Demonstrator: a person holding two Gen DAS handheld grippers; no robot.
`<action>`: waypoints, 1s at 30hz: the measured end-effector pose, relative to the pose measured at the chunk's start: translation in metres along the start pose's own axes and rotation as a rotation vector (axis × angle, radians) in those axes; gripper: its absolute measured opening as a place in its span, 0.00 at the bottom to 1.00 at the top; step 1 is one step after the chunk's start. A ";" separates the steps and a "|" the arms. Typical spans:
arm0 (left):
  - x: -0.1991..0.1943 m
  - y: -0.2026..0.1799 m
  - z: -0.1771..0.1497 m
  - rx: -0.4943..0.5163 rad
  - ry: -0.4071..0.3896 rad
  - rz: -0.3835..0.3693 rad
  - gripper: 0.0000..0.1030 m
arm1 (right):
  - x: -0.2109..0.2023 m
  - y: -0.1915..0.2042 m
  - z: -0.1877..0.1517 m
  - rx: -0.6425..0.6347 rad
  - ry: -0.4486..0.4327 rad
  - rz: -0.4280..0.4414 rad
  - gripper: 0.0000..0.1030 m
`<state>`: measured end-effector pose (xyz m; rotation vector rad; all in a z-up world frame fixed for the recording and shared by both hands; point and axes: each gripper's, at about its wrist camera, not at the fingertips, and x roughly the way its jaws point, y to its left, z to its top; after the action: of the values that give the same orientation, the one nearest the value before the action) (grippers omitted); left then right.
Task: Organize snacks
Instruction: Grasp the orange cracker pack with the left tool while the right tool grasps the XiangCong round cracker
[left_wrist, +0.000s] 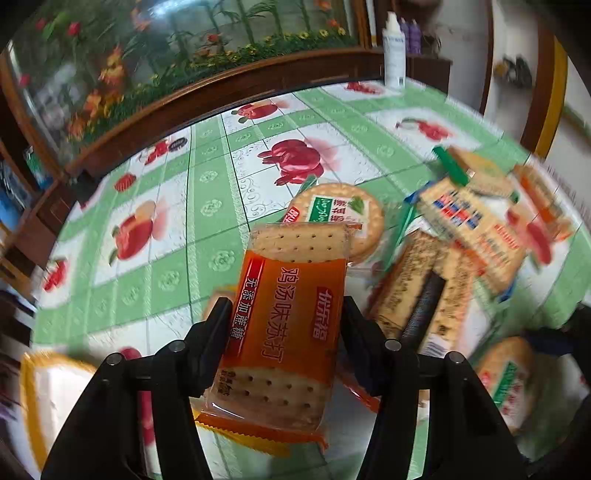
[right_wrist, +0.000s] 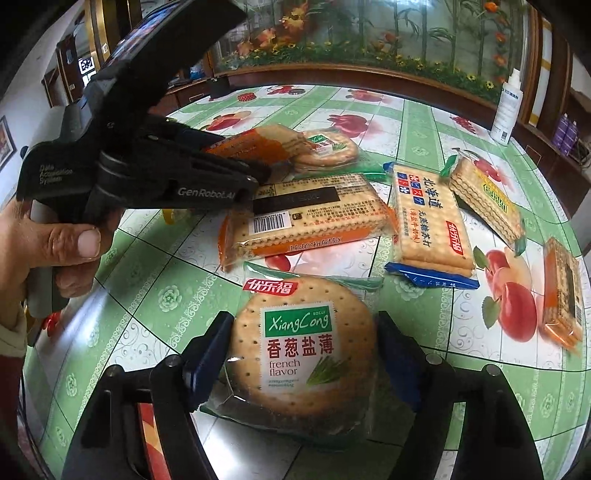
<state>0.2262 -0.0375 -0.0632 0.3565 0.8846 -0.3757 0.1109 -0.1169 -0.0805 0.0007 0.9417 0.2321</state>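
Left tongs (left_wrist: 284, 314) clamp the orange cracker pack (left_wrist: 284, 314); right tongs (right_wrist: 303, 339) clamp the round cracker pack (right_wrist: 299, 350).

Fruit-print green tablecloth (right_wrist: 155, 266), white spray bottle (right_wrist: 506, 110), floral glass cabinet (left_wrist: 147, 66)

A home living room: the desk (right_wrist: 424, 122) wears a green fruit-print oilcloth, a wood-framed aquarium (right_wrist: 369, 40) with fake flowers stands at twelve o'clock, and a spray bottle (right_wrist: 506, 110) sits at two o'clock.
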 end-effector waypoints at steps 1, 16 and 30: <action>-0.003 0.003 -0.002 -0.027 -0.005 -0.017 0.55 | 0.000 -0.001 0.000 0.002 -0.001 0.002 0.75; -0.088 0.030 -0.062 -0.274 -0.137 0.110 0.55 | -0.033 0.003 0.003 0.052 -0.101 0.099 0.75; -0.147 0.096 -0.141 -0.506 -0.160 0.417 0.55 | -0.041 0.093 0.026 -0.083 -0.140 0.256 0.75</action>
<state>0.0893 0.1349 -0.0143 0.0353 0.6964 0.2051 0.0901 -0.0322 -0.0227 0.0610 0.7911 0.5015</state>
